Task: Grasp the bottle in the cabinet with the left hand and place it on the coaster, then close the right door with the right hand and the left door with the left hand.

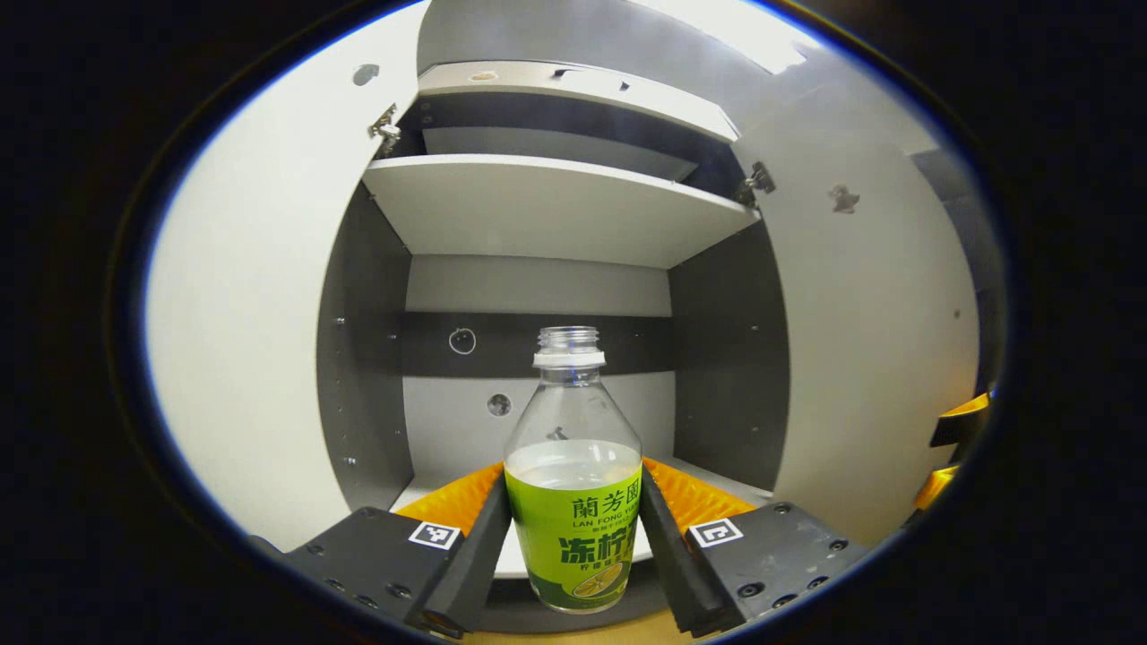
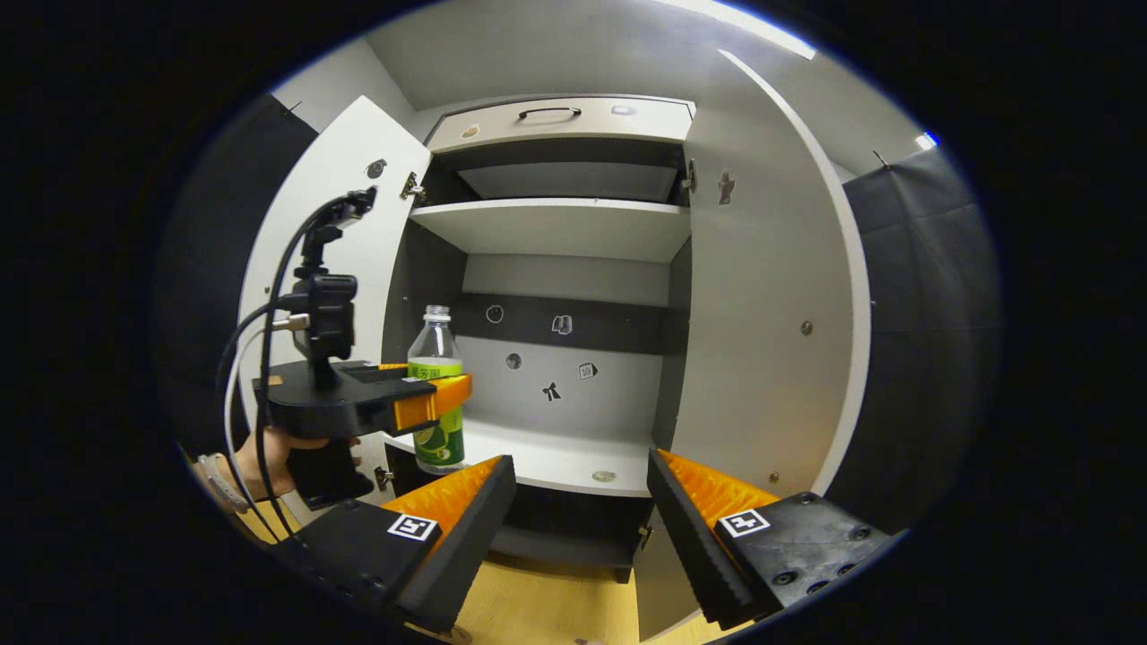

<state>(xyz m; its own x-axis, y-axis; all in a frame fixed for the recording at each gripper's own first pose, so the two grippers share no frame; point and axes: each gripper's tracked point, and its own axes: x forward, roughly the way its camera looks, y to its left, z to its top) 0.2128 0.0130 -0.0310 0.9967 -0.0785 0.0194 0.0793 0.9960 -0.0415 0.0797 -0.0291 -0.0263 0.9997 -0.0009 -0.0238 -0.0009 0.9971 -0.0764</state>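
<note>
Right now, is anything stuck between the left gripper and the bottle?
No, nothing visible. In the left gripper view, the left gripper has its fingers on either side of the bottle, pressing its label. The right gripper view shows the same grip at the cabinet's lower shelf.

Looks into an open cabinet [image 2: 573, 224] with both doors swung wide: left door [image 2: 314, 269], right door [image 2: 771, 296]. Shows the right gripper [image 2: 578, 502] low in front, fingers spread apart with nothing between them. Shows the left gripper [image 2: 439, 403], held by a hand [image 2: 273, 461], clamped around a clear bottle [image 2: 436, 394] with a green label, upright at the front left edge of the lower shelf [image 2: 556, 457].
</note>
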